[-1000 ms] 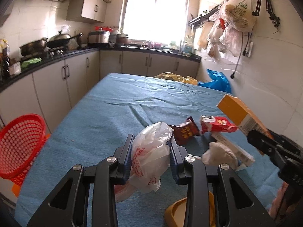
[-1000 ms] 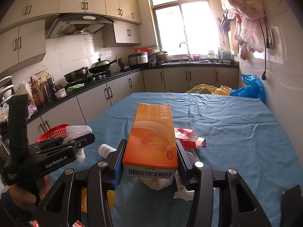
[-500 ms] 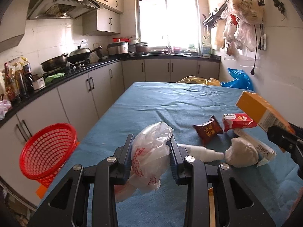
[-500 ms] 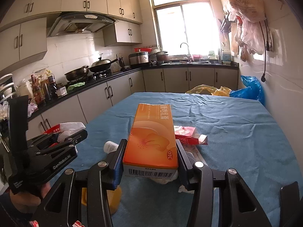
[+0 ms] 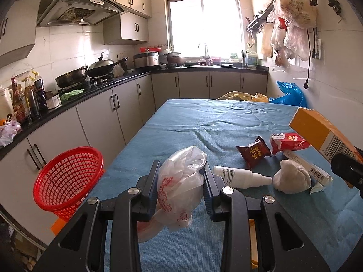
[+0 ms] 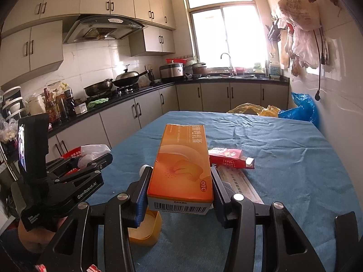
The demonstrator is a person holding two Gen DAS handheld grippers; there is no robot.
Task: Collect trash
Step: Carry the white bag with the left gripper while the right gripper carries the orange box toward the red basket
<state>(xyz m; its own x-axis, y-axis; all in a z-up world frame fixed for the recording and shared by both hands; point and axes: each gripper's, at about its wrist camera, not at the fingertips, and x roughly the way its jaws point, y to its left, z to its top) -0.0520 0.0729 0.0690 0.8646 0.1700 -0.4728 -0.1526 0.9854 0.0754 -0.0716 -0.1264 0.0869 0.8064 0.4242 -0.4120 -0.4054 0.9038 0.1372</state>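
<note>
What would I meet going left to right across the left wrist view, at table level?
Red plastic mesh basket → crumpled white plastic bag in the left gripper → white spray bottle → crumpled white paper wad → orange cardboard box.

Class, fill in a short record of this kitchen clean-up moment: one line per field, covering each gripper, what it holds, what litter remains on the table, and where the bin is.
left gripper: shut on white plastic bag
right gripper: shut on orange box
table cover: blue cloth
litter left on cloth: white spray bottle, brown wrapper, red packet, crumpled tissue
bin: red basket, beside the table's left edge
</note>
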